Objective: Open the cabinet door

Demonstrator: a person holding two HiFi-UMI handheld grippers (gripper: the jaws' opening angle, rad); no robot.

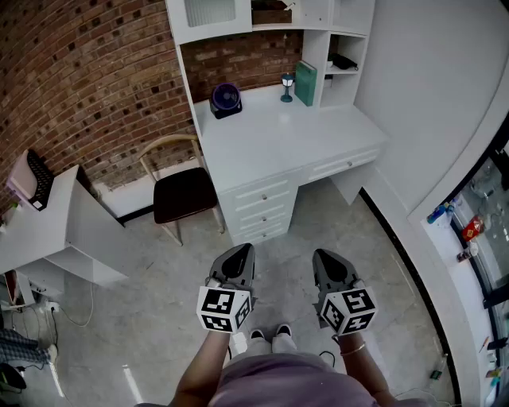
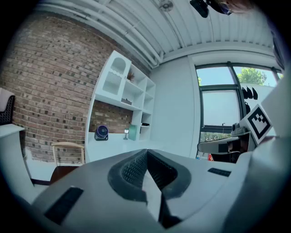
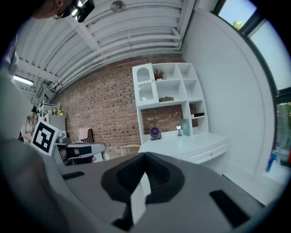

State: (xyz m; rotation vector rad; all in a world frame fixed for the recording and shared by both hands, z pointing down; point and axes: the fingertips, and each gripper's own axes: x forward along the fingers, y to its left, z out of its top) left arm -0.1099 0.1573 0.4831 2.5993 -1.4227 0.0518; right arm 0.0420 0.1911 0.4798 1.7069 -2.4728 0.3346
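Gripper views, jaws together, nothing held

The cabinet door [image 1: 208, 14] is cut off by the head view's top edge. The shelf items [image 1: 343, 61] cannot be identified.

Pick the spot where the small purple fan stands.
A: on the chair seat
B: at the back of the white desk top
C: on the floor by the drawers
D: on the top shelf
B: the purple fan stands on the white desk, back by the brick wall, with the small lamp beside it.
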